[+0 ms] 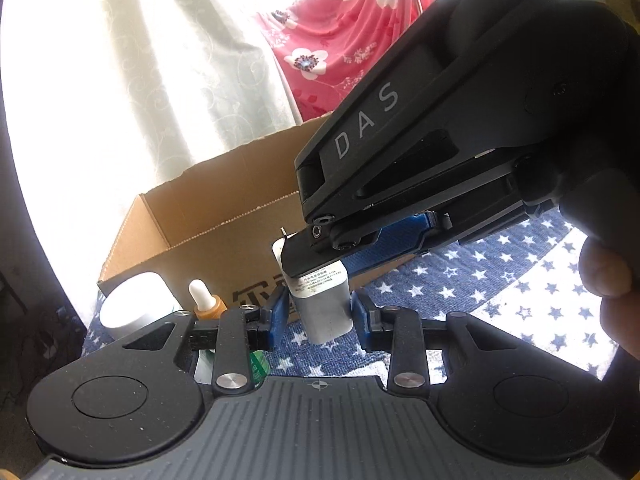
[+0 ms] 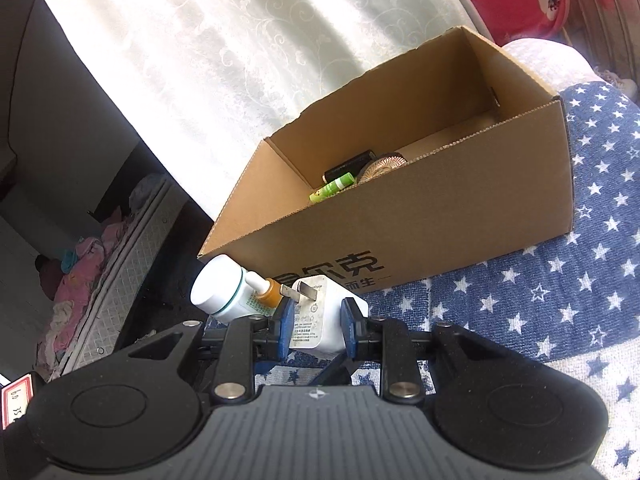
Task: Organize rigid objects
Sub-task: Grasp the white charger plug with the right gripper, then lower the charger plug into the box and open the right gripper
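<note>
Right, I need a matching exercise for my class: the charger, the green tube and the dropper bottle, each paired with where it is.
Things:
1. white wall charger
2. green tube
3. amber dropper bottle

Places:
A. inside the cardboard box
B. between the fingers of the right gripper
C. outside the box, beside the white jar

Pairs: 1-B, 2-A, 3-C

Both wrist cameras are looking forward over their own fingers, low and close above the starred cloth, sharing the cardboard box, white charger and curtain behind.
</note>
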Motion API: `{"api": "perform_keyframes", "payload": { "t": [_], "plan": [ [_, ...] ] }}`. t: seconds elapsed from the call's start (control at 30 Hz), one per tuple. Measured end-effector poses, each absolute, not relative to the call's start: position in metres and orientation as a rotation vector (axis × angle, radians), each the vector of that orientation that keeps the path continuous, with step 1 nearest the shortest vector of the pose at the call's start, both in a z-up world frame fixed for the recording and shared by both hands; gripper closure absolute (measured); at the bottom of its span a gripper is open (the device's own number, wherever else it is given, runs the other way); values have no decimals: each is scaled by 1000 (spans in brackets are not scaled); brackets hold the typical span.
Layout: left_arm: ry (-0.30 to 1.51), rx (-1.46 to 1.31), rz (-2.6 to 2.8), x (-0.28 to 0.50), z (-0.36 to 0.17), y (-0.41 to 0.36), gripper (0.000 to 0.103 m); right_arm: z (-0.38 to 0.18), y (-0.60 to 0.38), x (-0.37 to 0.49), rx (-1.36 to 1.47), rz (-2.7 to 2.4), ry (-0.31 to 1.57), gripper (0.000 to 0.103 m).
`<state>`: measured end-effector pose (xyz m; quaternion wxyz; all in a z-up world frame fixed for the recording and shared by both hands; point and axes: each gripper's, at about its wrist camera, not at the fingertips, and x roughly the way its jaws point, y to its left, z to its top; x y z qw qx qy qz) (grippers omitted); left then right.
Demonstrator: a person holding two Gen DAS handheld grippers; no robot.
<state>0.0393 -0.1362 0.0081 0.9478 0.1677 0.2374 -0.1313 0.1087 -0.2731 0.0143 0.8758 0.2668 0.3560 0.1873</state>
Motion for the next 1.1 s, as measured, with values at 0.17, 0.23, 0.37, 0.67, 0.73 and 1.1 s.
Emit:
{"api": "perform_keyframes", "payload": {
  "t": [0.17, 0.23, 0.37, 0.67, 0.73, 1.1],
  "plan": [
    [385, 333, -284, 33, 51, -138, 70, 63, -282, 101, 500, 406, 618, 75],
    [375, 325, -295, 41, 65, -141, 70, 77, -289, 108, 480, 407, 594, 75],
    [431, 278, -330, 80, 84, -149, 70, 92, -308, 141, 459, 398, 609, 75],
    [736, 213, -323, 227, 70, -176, 74, 66, -346, 272, 488, 370, 858, 75],
    [812, 192, -316, 251, 61, -184, 74, 53, -346, 294, 477, 356, 910, 75],
    [979, 135, -229, 317, 46, -179, 74, 25, -335, 369, 442, 333, 1029, 76]
  ]
}}
